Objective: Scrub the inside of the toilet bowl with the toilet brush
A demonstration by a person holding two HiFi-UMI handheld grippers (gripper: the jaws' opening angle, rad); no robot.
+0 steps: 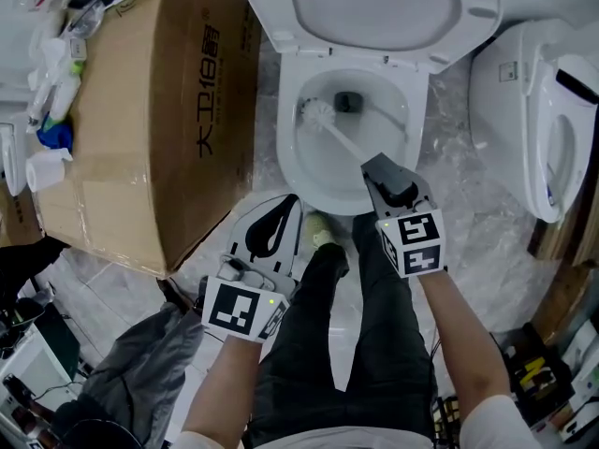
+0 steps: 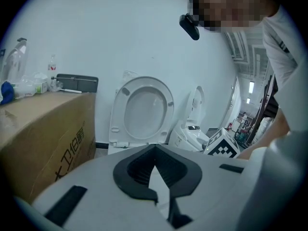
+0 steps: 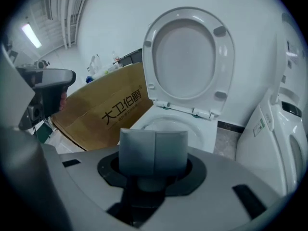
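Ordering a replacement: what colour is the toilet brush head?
White; toilet brush head shows best in head view.

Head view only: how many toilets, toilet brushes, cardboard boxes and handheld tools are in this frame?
Toilets: 2, the open toilet and the second toilet to its right
Toilet brush: 1, the toilet brush inside the open bowl
Cardboard box: 1, the cardboard box
Tools: 2, the left tool and the right tool
Total: 6
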